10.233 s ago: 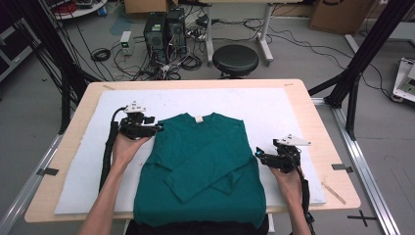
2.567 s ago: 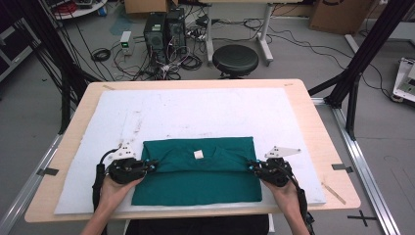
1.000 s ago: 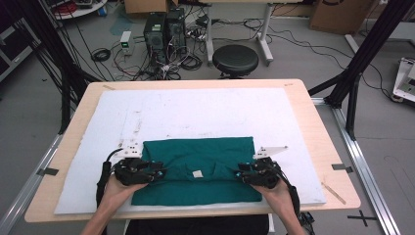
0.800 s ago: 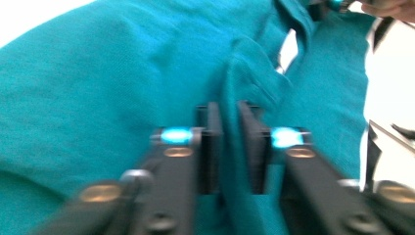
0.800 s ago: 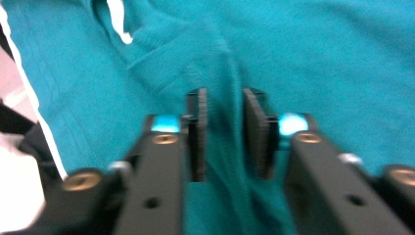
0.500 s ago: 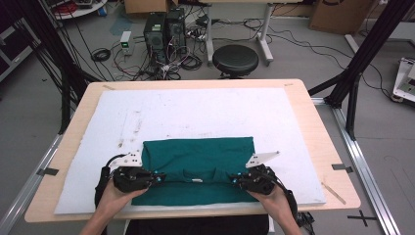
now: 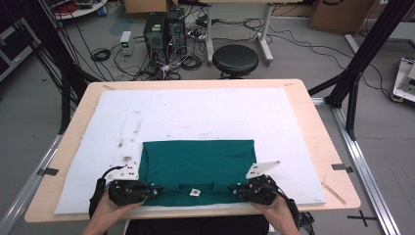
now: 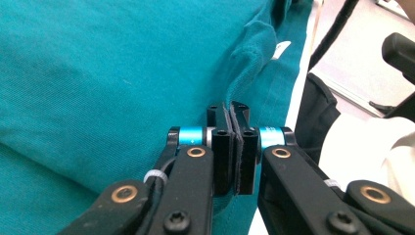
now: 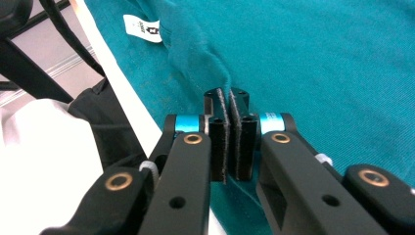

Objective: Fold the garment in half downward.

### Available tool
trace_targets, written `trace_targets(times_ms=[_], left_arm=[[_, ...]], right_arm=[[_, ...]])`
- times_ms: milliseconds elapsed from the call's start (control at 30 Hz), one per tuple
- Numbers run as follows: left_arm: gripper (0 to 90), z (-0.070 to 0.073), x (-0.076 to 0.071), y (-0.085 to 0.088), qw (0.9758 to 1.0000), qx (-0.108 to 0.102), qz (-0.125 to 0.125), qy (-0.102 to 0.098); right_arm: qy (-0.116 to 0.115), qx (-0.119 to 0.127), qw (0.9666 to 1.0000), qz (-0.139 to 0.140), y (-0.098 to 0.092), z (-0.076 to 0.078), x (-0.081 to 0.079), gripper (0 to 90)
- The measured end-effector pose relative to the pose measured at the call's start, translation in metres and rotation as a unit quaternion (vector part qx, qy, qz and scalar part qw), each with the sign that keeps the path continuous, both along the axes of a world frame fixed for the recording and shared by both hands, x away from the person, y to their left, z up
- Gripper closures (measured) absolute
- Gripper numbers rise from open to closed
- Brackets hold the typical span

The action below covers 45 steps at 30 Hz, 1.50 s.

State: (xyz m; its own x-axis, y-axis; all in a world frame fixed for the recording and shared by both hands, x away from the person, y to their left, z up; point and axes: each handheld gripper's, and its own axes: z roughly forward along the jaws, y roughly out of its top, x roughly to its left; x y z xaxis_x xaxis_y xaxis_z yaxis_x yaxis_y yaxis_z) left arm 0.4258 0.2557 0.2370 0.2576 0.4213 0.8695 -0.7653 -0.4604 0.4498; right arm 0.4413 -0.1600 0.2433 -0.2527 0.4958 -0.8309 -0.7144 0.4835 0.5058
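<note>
Looking down from the high view, a folded teal shirt (image 7: 198,166) lies on the white mat (image 7: 195,112) covering the wooden surface (image 7: 328,147), close to the near edge and roughly centred. The left claw (image 7: 155,190) sits at the shirt's near-left corner and the right claw (image 7: 234,188) at its near-right corner, each gripped by a hand coming in from the near side. A small white label (image 7: 195,192) shows on the shirt's near edge, between the two claws. Beyond the far edge of the surface stands a black stool (image 7: 235,58) among cables on the floor.

Over to the left gripper view: the left claw (image 8: 234,115) has just eased open a touch after closing, yet its pads stay pressed together on a raised ridge of teal fabric that runs away toward the label (image 8: 281,47).

Now the right gripper view: the right claw (image 9: 227,100) has likewise just eased a touch after closing, and it too is clamped on a pinched fold of the shirt, pads nearly meeting on the cloth. The label (image 9: 143,27) lies beyond it, up to the left, with the mat's white edge running alongside.
</note>
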Motion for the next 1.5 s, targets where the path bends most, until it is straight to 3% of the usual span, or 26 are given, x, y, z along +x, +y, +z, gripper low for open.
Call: trace_targets(times_ms=[67,200,267,333,400,533,667,700,800,967,1033,1133,1233,1400,1500], left_arm=[[71.3,0.0,-0.005,0.003,0.9999,0.001,-0.014,-0.005],[66.3,0.004,-0.016,0.006,0.9979,-0.027,-0.052,-0.029],[63.8,0.007,-0.016,0.002,0.9968,-0.053,-0.043,-0.043],[60.0,0.009,-0.012,-0.005,0.9965,-0.062,-0.026,-0.049],[54.7,0.008,-0.005,-0.013,0.9968,-0.06,-0.006,-0.051],[56.6,0.001,0.005,-0.026,0.996,-0.037,0.04,-0.07],[58.6,-0.005,0.013,-0.029,0.9956,-0.017,0.063,-0.068],[58.7,-0.007,0.014,-0.029,0.9951,-0.015,0.063,-0.075],[56.6,-0.005,0.01,-0.027,0.9956,-0.006,0.059,-0.072],[51.9,0.008,-0.011,-0.013,0.9955,-0.038,0.025,-0.083],[50.0,0.017,-0.022,-0.007,0.9933,-0.06,0.021,-0.097],[47.6,0.033,-0.034,0.002,0.9897,-0.101,0.013,-0.101],[47.2,0.05,-0.042,0.009,0.9828,-0.142,0.029,-0.114],[47.1,0.08,-0.043,0.018,0.9733,-0.194,0.04,-0.116],[47.4,0.101,-0.035,0.025,0.9701,-0.219,0.041,-0.096]], right_arm=[[0.001,0.003,1.0,0.009,-0.003,0.0,-0.002,76.8],[-0.004,0.019,0.999,0.039,-0.006,0.003,-0.009,67.7],[-0.009,0.033,0.9987,0.038,-0.003,0.007,-0.011,60.6],[-0.013,0.04,0.9987,0.029,0.003,0.011,-0.009,57.4],[-0.015,0.046,0.9987,0.019,0.01,0.011,-0.006,51.2],[-0.026,0.039,0.9988,-0.012,0.018,0.008,0.0,47.4],[-0.028,0.035,0.9985,-0.031,0.019,0.004,0.004,46.7],[-0.026,0.035,0.9984,-0.035,0.019,0.003,0.005,46.5],[-0.025,0.033,0.9987,-0.029,0.017,0.004,0.006,45.6],[-0.039,0.069,0.9969,-0.005,0.008,0.015,-0.003,39.4],[-0.041,0.089,0.9951,0.006,0.001,0.024,-0.008,38.0],[-0.046,0.123,0.9913,0.011,-0.009,0.037,-0.014,35.5],[-0.047,0.152,0.9871,0.013,-0.016,0.051,-0.018,33.3],[-0.053,0.181,0.9821,0.011,-0.021,0.068,-0.022,32.0],[-0.057,0.202,0.9778,0.007,-0.022,0.077,-0.022,31.7]])
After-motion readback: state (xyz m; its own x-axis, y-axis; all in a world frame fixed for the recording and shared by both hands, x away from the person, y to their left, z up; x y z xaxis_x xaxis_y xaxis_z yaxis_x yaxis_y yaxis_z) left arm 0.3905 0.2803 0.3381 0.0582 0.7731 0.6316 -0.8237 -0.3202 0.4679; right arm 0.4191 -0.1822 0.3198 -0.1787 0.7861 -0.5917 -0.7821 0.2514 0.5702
